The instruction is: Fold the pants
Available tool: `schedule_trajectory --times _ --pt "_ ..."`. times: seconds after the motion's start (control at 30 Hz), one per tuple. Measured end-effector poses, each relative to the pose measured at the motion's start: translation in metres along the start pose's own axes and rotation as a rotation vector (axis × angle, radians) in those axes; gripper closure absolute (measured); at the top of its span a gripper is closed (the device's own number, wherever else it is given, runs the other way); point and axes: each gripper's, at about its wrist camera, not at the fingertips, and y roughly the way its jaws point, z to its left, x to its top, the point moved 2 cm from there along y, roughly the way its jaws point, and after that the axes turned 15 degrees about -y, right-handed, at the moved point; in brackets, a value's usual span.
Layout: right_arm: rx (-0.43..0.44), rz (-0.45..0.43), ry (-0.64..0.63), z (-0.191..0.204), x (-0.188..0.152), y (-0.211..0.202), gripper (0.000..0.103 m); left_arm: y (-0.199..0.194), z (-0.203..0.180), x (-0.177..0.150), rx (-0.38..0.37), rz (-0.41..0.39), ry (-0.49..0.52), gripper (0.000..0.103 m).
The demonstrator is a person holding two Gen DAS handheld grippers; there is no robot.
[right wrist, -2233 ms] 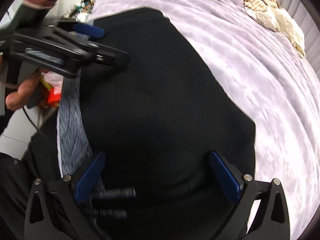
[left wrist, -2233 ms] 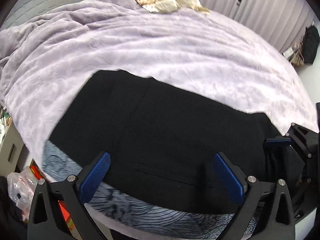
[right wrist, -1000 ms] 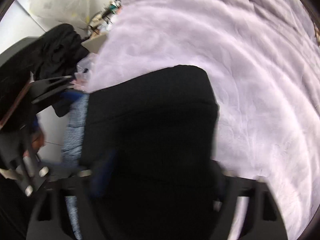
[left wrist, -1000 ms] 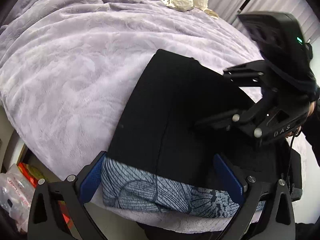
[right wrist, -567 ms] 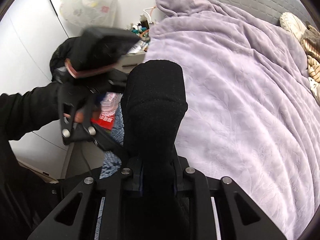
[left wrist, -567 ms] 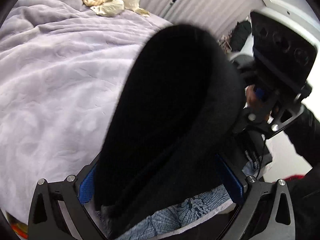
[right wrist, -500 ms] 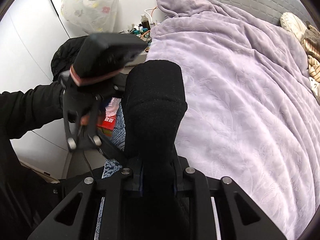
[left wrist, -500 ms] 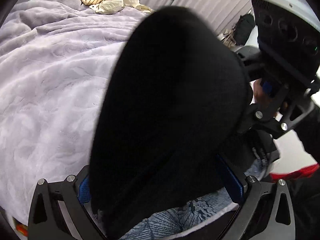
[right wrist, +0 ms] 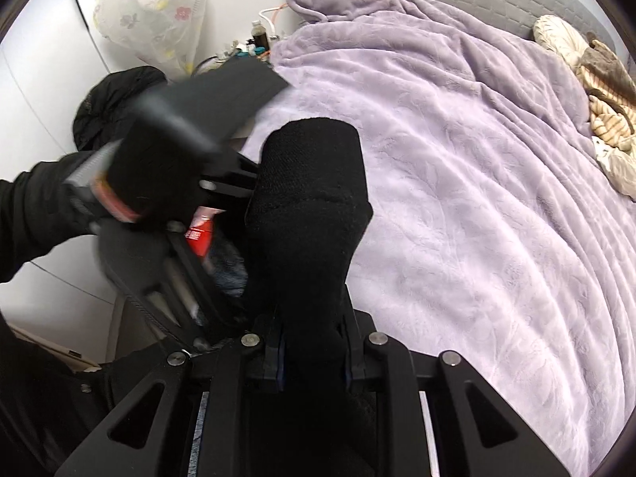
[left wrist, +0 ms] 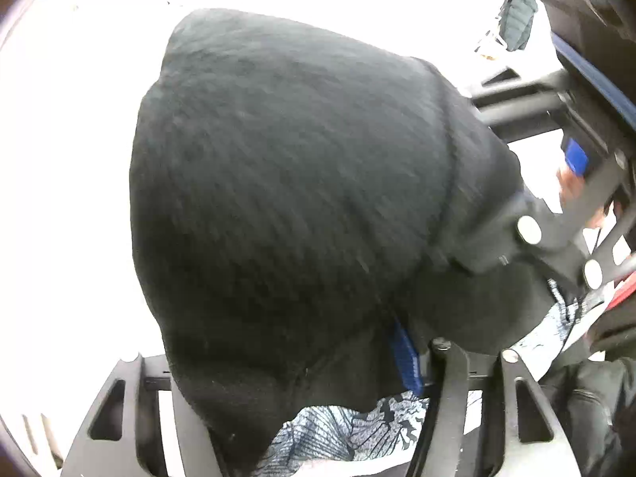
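Note:
The black pants (left wrist: 286, 198) are lifted off the bed and fill most of the left wrist view. My left gripper (left wrist: 294, 361) is shut on their near edge, with one blue pad (left wrist: 405, 353) showing and the other hidden by cloth. In the right wrist view my right gripper (right wrist: 312, 351) is shut on the pants (right wrist: 310, 206), which stand up in a bunched fold above it. The left gripper (right wrist: 175, 175) shows blurred just to the left of that fold. The right gripper's body (left wrist: 572, 151) shows at the right of the left wrist view.
A lilac blanket (right wrist: 477, 183) covers the bed to the right. A beige and striped heap (right wrist: 600, 91) lies at its far end. A blue-grey patterned cloth (left wrist: 349, 433) hangs at the bed edge under the pants. A fan in a floral cover (right wrist: 151, 12) and a cluttered nightstand (right wrist: 254, 47) stand far left.
Both grippers have closed on the pants and lifted them off the bed. In the last half second the left gripper closed and swung toward the right one; its view is now overexposed.

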Motion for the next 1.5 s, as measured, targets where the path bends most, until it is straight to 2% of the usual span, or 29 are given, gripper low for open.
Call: schedule_trajectory --times 0.03,0.07,0.1,0.17,0.23,0.27,0.3,0.4,0.43,0.47,0.5,0.6,0.67,0.7,0.77,0.87,0.93,1.0,1.07,1.23,1.37,1.5 --pt "-0.003 0.009 0.023 -0.005 -0.001 0.002 0.080 0.000 -0.003 -0.004 0.016 -0.003 0.006 0.045" --pt "-0.011 0.031 0.059 -0.012 -0.001 0.005 0.070 0.002 -0.005 -0.003 0.037 -0.002 0.011 0.049" --pt "-0.024 0.060 0.104 -0.018 -0.001 0.009 0.066 0.004 -0.007 -0.002 0.054 0.001 0.012 0.049" --pt "-0.025 0.084 0.183 -0.030 -0.002 0.010 0.064 0.004 -0.010 0.001 0.070 0.004 0.006 0.055" --pt "-0.071 0.089 0.197 -0.031 -0.003 0.000 0.053 -0.001 -0.014 0.000 0.093 0.008 0.004 0.062" --pt "-0.113 0.087 0.190 -0.029 -0.004 -0.010 0.039 -0.004 -0.021 -0.004 0.102 0.006 0.007 0.065" --pt "-0.134 0.070 0.176 -0.025 -0.009 -0.025 0.031 -0.005 -0.023 -0.005 0.110 0.005 0.011 0.065" --pt "-0.167 0.037 0.154 -0.010 -0.028 -0.060 0.028 -0.005 -0.034 -0.005 0.136 0.005 0.017 0.066" --pt "-0.154 0.046 0.145 -0.004 -0.035 -0.065 0.028 -0.006 -0.035 -0.004 0.140 0.011 0.011 0.067" --pt "-0.120 0.063 0.132 0.004 -0.044 -0.069 0.023 -0.007 -0.039 -0.003 0.140 0.013 0.006 0.068" --pt "-0.092 0.098 0.108 0.017 -0.055 -0.068 0.021 -0.008 -0.042 -0.002 0.142 0.014 0.006 0.068" --pt "-0.084 0.222 0.040 0.046 -0.085 -0.048 0.021 -0.014 -0.053 -0.001 0.177 0.012 0.020 0.069" --pt "-0.055 0.325 0.058 0.055 -0.108 -0.019 0.020 -0.017 -0.063 0.000 0.198 0.009 0.038 0.070" --pt "-0.035 0.338 0.096 0.054 -0.117 -0.008 0.015 -0.019 -0.068 -0.001 0.204 0.007 0.044 0.070" --pt "-0.056 0.307 0.142 0.051 -0.125 0.001 0.006 -0.026 -0.077 -0.002 0.222 -0.001 0.053 0.072" --pt "-0.097 0.269 0.206 0.044 -0.121 -0.018 0.005 -0.039 -0.082 -0.005 0.209 -0.018 0.041 0.073" --pt "-0.153 0.153 0.246 0.048 -0.120 -0.057 0.005 -0.052 -0.082 -0.014 0.205 -0.026 0.032 0.074" --pt "-0.205 0.046 0.282 0.055 -0.131 -0.099 0.004 -0.062 -0.099 -0.020 0.197 -0.034 0.053 0.076" --pt "-0.252 -0.009 0.328 0.058 -0.151 -0.131 0.004 -0.072 -0.123 -0.028 0.200 -0.045 0.098 0.077" --pt "-0.385 -0.053 0.457 0.085 -0.215 -0.180 0.004 -0.105 -0.186 -0.037 0.165 -0.106 0.204 0.078" --pt "-0.396 -0.118 0.605 0.106 -0.268 -0.188 0.004 -0.112 -0.241 -0.036 0.108 -0.080 0.271 0.080" --pt "-0.447 -0.138 0.673 0.130 -0.296 -0.194 0.004 -0.111 -0.298 -0.043 0.076 -0.048 0.355 0.081"
